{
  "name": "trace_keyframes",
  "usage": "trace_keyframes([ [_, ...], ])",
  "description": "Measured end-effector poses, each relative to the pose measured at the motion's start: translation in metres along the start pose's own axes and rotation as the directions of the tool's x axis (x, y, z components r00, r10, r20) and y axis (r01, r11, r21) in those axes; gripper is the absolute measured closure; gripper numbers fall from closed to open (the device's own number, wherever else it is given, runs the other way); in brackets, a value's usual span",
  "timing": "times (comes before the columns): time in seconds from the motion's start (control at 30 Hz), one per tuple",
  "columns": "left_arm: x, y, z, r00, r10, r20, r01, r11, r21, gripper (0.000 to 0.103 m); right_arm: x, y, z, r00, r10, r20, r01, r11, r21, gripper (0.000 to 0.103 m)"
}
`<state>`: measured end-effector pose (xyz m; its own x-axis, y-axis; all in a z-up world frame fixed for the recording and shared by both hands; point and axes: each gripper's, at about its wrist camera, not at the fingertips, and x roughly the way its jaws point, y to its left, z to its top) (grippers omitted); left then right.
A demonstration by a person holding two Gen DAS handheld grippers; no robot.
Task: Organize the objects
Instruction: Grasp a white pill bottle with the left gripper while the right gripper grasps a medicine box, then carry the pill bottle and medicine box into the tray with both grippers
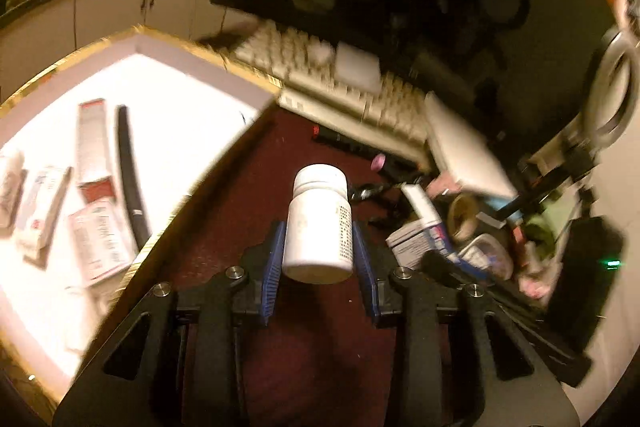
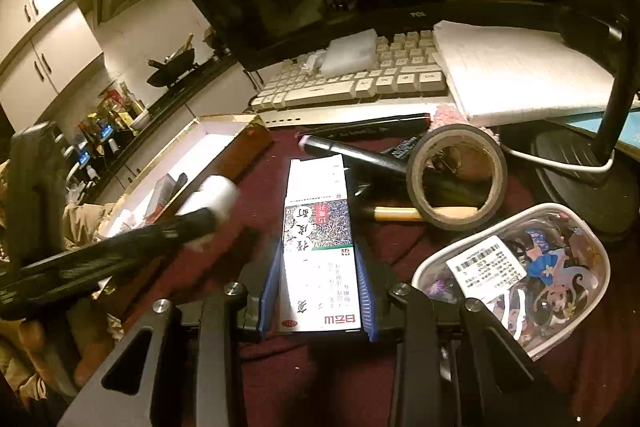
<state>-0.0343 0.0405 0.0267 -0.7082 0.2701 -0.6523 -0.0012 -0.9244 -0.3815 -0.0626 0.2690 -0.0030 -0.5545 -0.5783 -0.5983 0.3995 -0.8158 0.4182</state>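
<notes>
Left tongs [image 1: 318, 259] clamp white pill bottle [image 1: 319, 223] above bench, near open box [image 1: 208, 67] w/ packets; right tongs [image 2: 318, 291] pinch medicine carton [image 2: 318, 247], likely boxed next.

close wrist views, shared keyboard [image 1: 340, 83]

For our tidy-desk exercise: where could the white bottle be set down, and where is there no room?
Inside the white box, the bright floor right of the black strip is bare. The maroon cloth between box and white bottle is also free. Right of the left tongs, tape roll, pouch and pens crowd together.
</notes>
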Motion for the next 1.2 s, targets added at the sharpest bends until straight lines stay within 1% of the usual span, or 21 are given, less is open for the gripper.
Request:
trace_keyframes([
  [0.07, -0.008, 0.002, 0.002, 1.0, 0.005, 0.021, -0.005, 1.0, -0.003, 0.07, 0.001, 0.003, 0.001, 1.0, 0.008, 0.0, -0.008, 1.0, -0.013, 0.069],
  [0.1, -0.013, 0.004, 0.004, 1.0, -0.005, 0.029, 0.005, 1.0, -0.009, 0.07, 0.002, 0.005, 0.001, 1.0, 0.007, -0.004, -0.007, 1.0, -0.017, 0.069],
  [0.13, -0.018, 0.007, 0.007, 0.999, -0.014, 0.039, 0.015, 1.0, -0.015, 0.07, 0.004, 0.007, 0.001, 1.0, -0.005, -0.009, 0.005, 1.0, -0.02, 0.069],
  [0.2, -0.028, 0.011, 0.01, 0.998, -0.011, 0.066, 0.012, 1.0, -0.022, 0.07, 0.004, 0.013, 0.001, 1.0, -0.014, -0.013, 0.013, 1.0, -0.027, 0.069],
  [0.33, -0.049, 0.027, 0.017, 0.993, 0.009, 0.116, -0.004, 0.999, -0.038, 0.07, 0.0, 0.039, 0.004, 1.0, 0.018, -0.007, -0.019, 0.999, -0.046, 0.069],
  [0.43, -0.065, 0.053, 0.029, 0.985, 0.047, 0.164, -0.034, 0.996, -0.082, 0.07, 0.004, 0.062, 0.01, 0.999, 0.041, -0.02, -0.042, 0.996, -0.081, 0.069],
  [0.53, -0.072, 0.078, 0.044, 0.981, 0.091, 0.174, -0.07, 0.99, -0.124, 0.07, 0.018, 0.084, 0.022, 0.997, 0.055, -0.056, -0.061, 0.992, -0.111, 0.069],
  [0.63, -0.07, 0.113, 0.06, 0.977, 0.144, 0.158, -0.114, 0.976, -0.186, 0.07, 0.034, 0.105, 0.036, 0.995, 0.071, -0.076, -0.08, 0.989, -0.125, 0.069],
  [0.73, -0.063, 0.138, 0.069, 0.97, 0.201, 0.138, -0.169, 0.962, -0.213, 0.07, 0.051, 0.126, 0.049, 0.993, 0.088, -0.084, -0.1, 0.985, -0.143, 0.069],
  [0.77, -0.058, 0.15, 0.072, 0.969, 0.218, 0.118, -0.187, 0.955, -0.23, 0.07, 0.058, 0.133, 0.053, 0.992, 0.091, -0.088, -0.104, 0.983, -0.15, 0.069],
  [0.83, -0.05, 0.166, 0.076, 0.971, 0.222, 0.093, -0.192, 0.946, -0.26, 0.07, 0.074, 0.142, 0.06, 0.99, 0.095, -0.106, -0.11, 0.984, -0.141, 0.069],
  [0.93, -0.037, 0.176, 0.08, 0.974, 0.219, 0.063, -0.193, 0.941, -0.28, 0.07, 0.101, 0.152, 0.069, 0.982, 0.126, -0.143, -0.14, 0.986, -0.088, 0.069],
  [1.0, -0.028, 0.18, 0.082, 0.969, 0.246, 0.029, -0.23, 0.936, -0.266, 0.07, 0.118, 0.159, 0.073, 0.979, 0.126, -0.16, -0.139, 0.988, -0.071, 0.069],
  [1.2, -0.009, 0.19, 0.083, 0.965, 0.254, -0.063, -0.262, 0.925, -0.275, 0.07, 0.148, 0.174, 0.071, 0.985, 0.086, -0.149, -0.102, 0.989, -0.103, 0.069],
])
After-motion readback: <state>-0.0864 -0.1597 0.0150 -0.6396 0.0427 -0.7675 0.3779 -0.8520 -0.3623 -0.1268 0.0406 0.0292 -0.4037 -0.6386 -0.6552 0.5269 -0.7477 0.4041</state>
